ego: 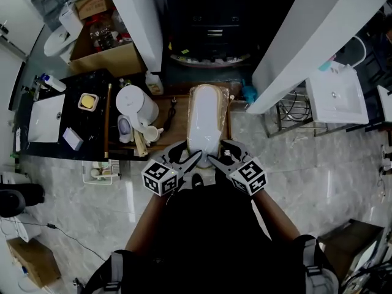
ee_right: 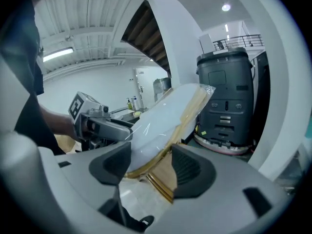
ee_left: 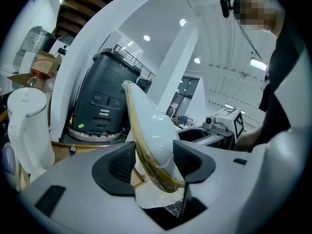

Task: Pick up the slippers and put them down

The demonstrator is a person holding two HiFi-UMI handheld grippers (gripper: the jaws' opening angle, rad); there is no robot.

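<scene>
A pair of white slippers (ego: 207, 118) with tan soles, wrapped in clear plastic, is held up by its near end between my two grippers. My left gripper (ego: 195, 159) and right gripper (ego: 214, 160) meet tip to tip at that end, above a wooden table (ego: 179, 106). In the left gripper view the slippers (ee_left: 146, 126) stand up edge-on out of the left gripper (ee_left: 151, 162), its jaws wide and shut on them. In the right gripper view the slippers (ee_right: 165, 116) slant up and away from the right gripper (ee_right: 151, 167), which grips the sole edge.
A white kettle (ego: 136, 105) stands on the table left of the slippers. A black counter with a white basin (ego: 46, 118) lies further left. A dark grey machine (ee_left: 105, 101) stands behind between white slanted pillars (ego: 306, 48). A white sink unit (ego: 337, 94) is at the right.
</scene>
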